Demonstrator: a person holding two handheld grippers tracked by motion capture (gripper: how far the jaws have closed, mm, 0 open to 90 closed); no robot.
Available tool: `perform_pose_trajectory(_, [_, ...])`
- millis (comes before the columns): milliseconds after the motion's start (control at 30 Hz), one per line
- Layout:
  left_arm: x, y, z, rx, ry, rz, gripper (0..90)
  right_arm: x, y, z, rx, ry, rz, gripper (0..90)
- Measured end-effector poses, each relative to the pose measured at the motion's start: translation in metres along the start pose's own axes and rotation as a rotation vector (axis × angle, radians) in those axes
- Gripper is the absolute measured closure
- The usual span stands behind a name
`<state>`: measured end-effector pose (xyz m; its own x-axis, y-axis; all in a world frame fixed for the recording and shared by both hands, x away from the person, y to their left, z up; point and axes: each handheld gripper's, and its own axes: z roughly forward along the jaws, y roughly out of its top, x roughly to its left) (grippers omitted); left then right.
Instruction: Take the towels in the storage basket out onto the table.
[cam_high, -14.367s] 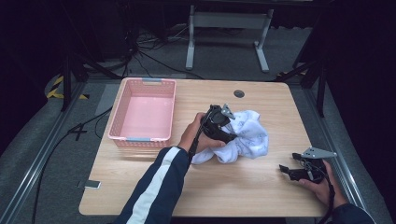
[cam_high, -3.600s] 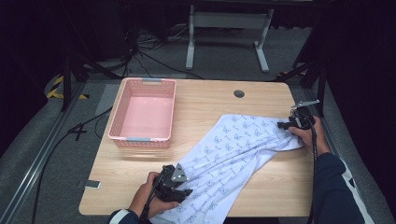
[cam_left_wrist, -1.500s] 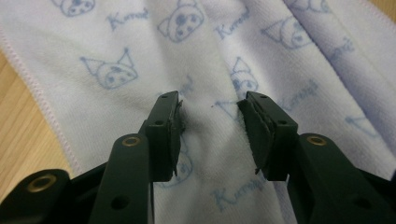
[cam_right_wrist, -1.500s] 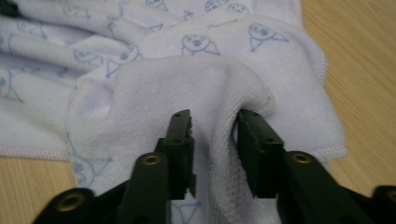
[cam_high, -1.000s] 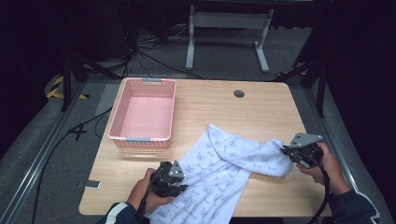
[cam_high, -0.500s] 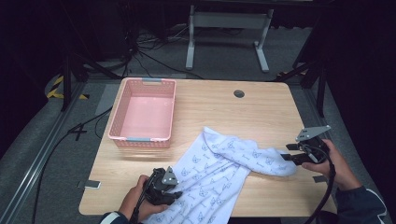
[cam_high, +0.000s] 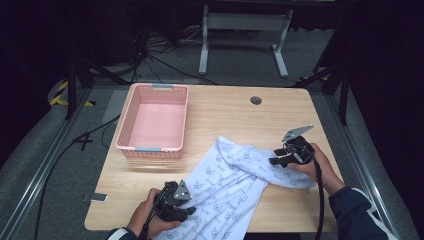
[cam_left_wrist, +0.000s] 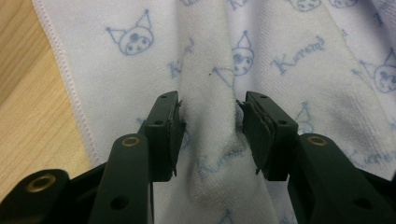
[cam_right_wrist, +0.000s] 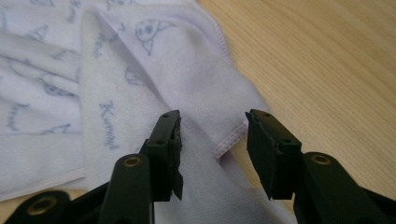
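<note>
Seen from above: a white towel (cam_high: 235, 185) with a pale blue cartoon print, spread slantwise on a wooden counter (cam_high: 225, 115), its right-hand end doubled over in a loose fold. Pink basket (cam_high: 150, 148) well away from both sets of fingers, at the far left, with nothing in it.

Right gripper (cam_high: 274, 161), a second ago clamped tight on the towel's right corner: now let go, fingers (cam_right_wrist: 163, 140) sprung apart and then drawn in a little, released, pressing on nothing. Carried leftwards since then, over the folded end. Up close, a hemmed corner of the towel lying flat just ahead of and between the fingertips, bare wood beyond the right finger.

Left gripper (cam_high: 187, 211) at the near edge, hardly shifted, fingers (cam_left_wrist: 166, 130) just eased wider. Between them, a raised ridge of towelling, brushing both pads yet seemingly no longer squeezed; released, as far as can be judged. Stitched hem off to the left of the left finger, wood beyond it.

Meaning for the work: probably the end of one fold, corner dropped where wanted, both ends of the towel free on the counter. Likely next: a fresh hold on the doubled edge between the right fingers, for another fold. Risk of the loose fold slipping open if nudged.
</note>
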<state>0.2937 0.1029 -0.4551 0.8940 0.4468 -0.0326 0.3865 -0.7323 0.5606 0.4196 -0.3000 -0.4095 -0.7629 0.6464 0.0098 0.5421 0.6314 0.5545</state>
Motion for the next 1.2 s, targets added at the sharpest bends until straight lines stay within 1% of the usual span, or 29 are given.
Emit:
perform_pose_trajectory(33, [0.0, 0.0, 0.0, 0.001, -0.001, 0.003, 56.4, 0.002, -0.001, 0.005, 0.019, 0.0, -0.004, 59.7])
perform_pose_trajectory(67, [-0.001, 0.0, 0.0, 0.001, 0.004, 0.002, 56.3, 0.003, -0.002, 0.006, 0.019, 0.003, -0.016, 62.8])
perform_pose_trajectory(133, [-0.001, 0.0, 0.0, 0.001, 0.002, 0.003, 56.3, 0.005, -0.003, 0.008, 0.024, 0.001, -0.013, 64.3])
perform_pose_trajectory(167, [0.0, 0.0, 0.0, 0.0, 0.001, 0.006, 56.3, 0.005, -0.004, 0.008, 0.02, -0.012, -0.021, 74.5])
perform_pose_trajectory(233, [0.0, 0.0, 0.0, 0.001, 0.0, 0.005, 56.3, 0.007, -0.005, 0.006, 0.006, -0.009, -0.043, 85.2])
perform_pose_trajectory(267, [0.0, 0.0, 0.0, 0.001, -0.002, 0.003, 56.3, 0.009, -0.004, 0.003, 0.0, -0.027, -0.054, 88.0])
perform_pose_trajectory(333, [0.001, 0.0, 0.0, -0.002, -0.003, 0.0, 56.3, 0.009, -0.003, 0.0, -0.008, -0.042, -0.065, 88.3])
perform_pose_trajectory(400, [0.001, 0.0, 0.0, 0.001, -0.008, -0.003, 56.5, 0.006, -0.003, -0.001, -0.015, -0.046, -0.051, 86.6])
perform_pose_trajectory(433, [0.002, 0.0, 0.0, -0.003, -0.01, -0.003, 56.9, 0.005, -0.004, -0.001, -0.018, -0.061, -0.042, 84.8])
perform_pose_trajectory(467, [0.002, -0.001, 0.0, -0.012, -0.006, -0.002, 57.2, 0.002, -0.004, -0.001, -0.016, -0.103, -0.034, 76.6])
perform_pose_trajectory(500, [0.003, -0.001, 0.0, -0.007, -0.015, -0.007, 57.4, -0.003, -0.003, -0.002, -0.031, -0.118, 0.001, 70.6])
perform_pose_trajectory(533, [0.003, -0.001, 0.0, -0.007, -0.015, -0.007, 57.4, -0.007, -0.003, -0.003, -0.051, -0.106, 0.03, 70.2])
perform_pose_trajectory(567, [0.003, -0.001, 0.0, -0.007, -0.015, -0.007, 57.3, -0.01, -0.002, -0.003, -0.064, -0.098, 0.048, 67.3])
perform_pose_trajectory(600, [0.002, -0.001, 0.0, -0.012, -0.006, -0.002, 57.3, -0.01, -0.002, -0.003, -0.064, -0.098, 0.048, 67.3])
perform_pose_trajectory(633, [0.001, 0.0, 0.0, -0.006, -0.006, -0.008, 57.1, -0.013, 0.0, -0.001, -0.076, -0.075, 0.084, 60.4])
perform_pose_trajectory(667, [0.001, 0.0, 0.0, 0.006, -0.01, -0.012, 57.0, -0.013, 0.001, 0.001, -0.075, -0.06, 0.089, 57.6])
perform_pose_trajectory(700, [0.001, 0.0, 0.0, 0.002, -0.004, -0.001, 56.7, -0.013, 0.001, 0.006, -0.063, -0.045, 0.096, 53.6])
perform_pose_trajectory(767, [0.001, 0.0, 0.0, 0.001, -0.002, 0.002, 56.6, -0.012, 0.002, 0.014, -0.026, -0.051, 0.097, 50.2])
perform_pose_trajectory(800, [0.001, 0.0, 0.0, -0.004, -0.001, 0.005, 56.6, -0.012, 0.002, 0.014, -0.026, -0.051, 0.097, 50.2])
perform_pose_trajectory(833, [0.001, 0.0, 0.0, -0.001, 0.001, 0.006, 56.5, -0.013, 0.0, 0.018, -0.014, -0.053, 0.093, 51.3])
perform_pose_trajectory(867, [0.001, 0.0, 0.0, -0.005, 0.0, 0.006, 56.5, -0.013, -0.001, 0.021, -0.01, -0.039, 0.102, 57.9])
perform_pose_trajectory(900, [0.001, 0.0, 0.0, -0.006, -0.003, 0.003, 56.6, -0.013, -0.001, 0.021, -0.016, -0.023, 0.103, 66.2])
perform_pose_trajectory(933, [0.001, 0.0, 0.0, -0.006, -0.004, 0.001, 56.7, -0.012, -0.001, 0.021, -0.024, -0.019, 0.087, 79.5])
perform_pose_trajectory(967, [0.001, -0.001, 0.0, -0.007, -0.006, 0.0, 56.9, -0.01, -0.001, 0.02, -0.025, -0.03, 0.071, 85.5])
perform_pose_trajectory(1000, [0.002, -0.001, 0.0, -0.011, -0.008, 0.002, 57.0, -0.009, 0.0, 0.019, -0.027, -0.045, 0.052, 88.2])
perform_pose_trajectory(1033, [0.002, -0.001, 0.0, -0.012, -0.009, 0.002, 57.3, -0.009, 0.001, 0.017, -0.037, -0.077, 0.033, 88.8])
perform_pose_trajectory(1067, [0.002, -0.001, 0.0, -0.015, -0.008, 0.003, 57.6, -0.009, 0.001, 0.014, -0.054, -0.087, 0.03, 88.9])
perform_pose_trajectory(1133, [0.003, -0.001, 0.0, -0.016, -0.012, -0.001, 58.0, -0.012, 0.002, 0.009, -0.074, -0.085, 0.04, 89.0])
perform_pose_trajectory(1200, [0.003, -0.002, 0.0, -0.014, -0.013, -0.003, 58.2, -0.017, 0.003, 0.007, -0.088, -0.084, 0.065, 88.9])
